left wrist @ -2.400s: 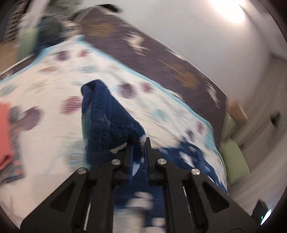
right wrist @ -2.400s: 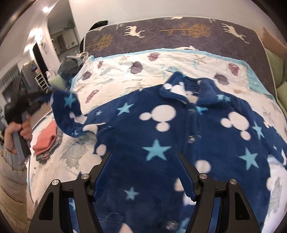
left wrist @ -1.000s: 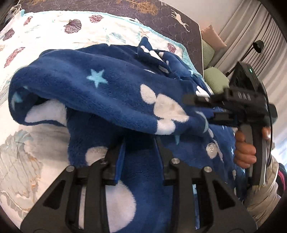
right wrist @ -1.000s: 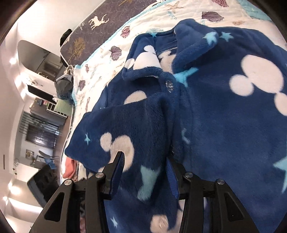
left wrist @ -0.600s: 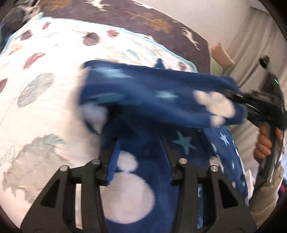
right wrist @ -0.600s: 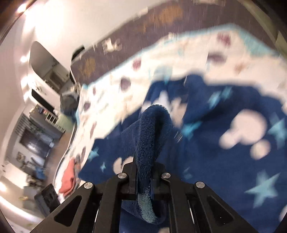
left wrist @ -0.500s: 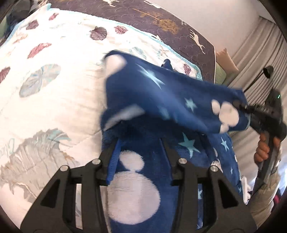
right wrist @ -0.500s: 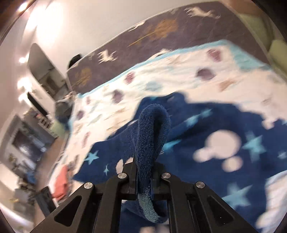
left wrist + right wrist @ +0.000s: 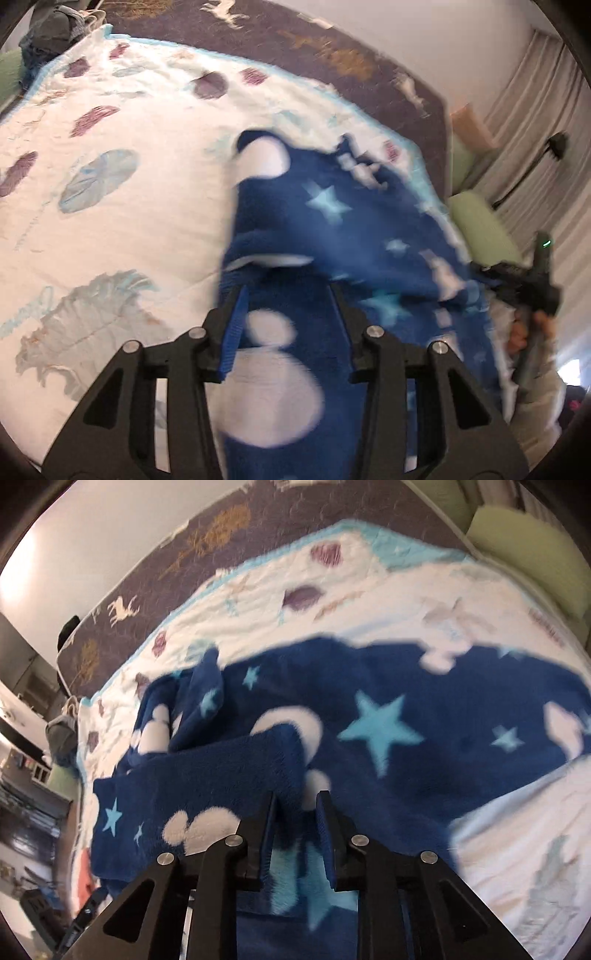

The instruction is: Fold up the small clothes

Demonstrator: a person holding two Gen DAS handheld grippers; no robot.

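Note:
A navy fleece top (image 9: 332, 229) with pale stars and white mouse-head spots lies spread on the bed. One sleeve (image 9: 207, 782) is folded over its body. My left gripper (image 9: 290, 321) hovers open above the lower left part of the top, holding nothing. My right gripper (image 9: 297, 827) is at the sleeve's end with its jaws opening. The cuff lies just ahead of the left fingertip (image 9: 269, 812) and the pads do not press on it. In the left wrist view a person's hand (image 9: 528, 328) holds the right gripper at the top's far right edge.
The top rests on a white quilt (image 9: 110, 221) printed with shells and edged in light blue, over a dark spread with deer (image 9: 122, 609). Green cushions (image 9: 480, 225) sit at the bed's right side. Orange folded clothes (image 9: 85, 878) lie off to the left.
My right gripper was shut on the sleeve, carried it across the top and laid it down. Its jaws have now parted. My left gripper stayed open and drew back slightly.

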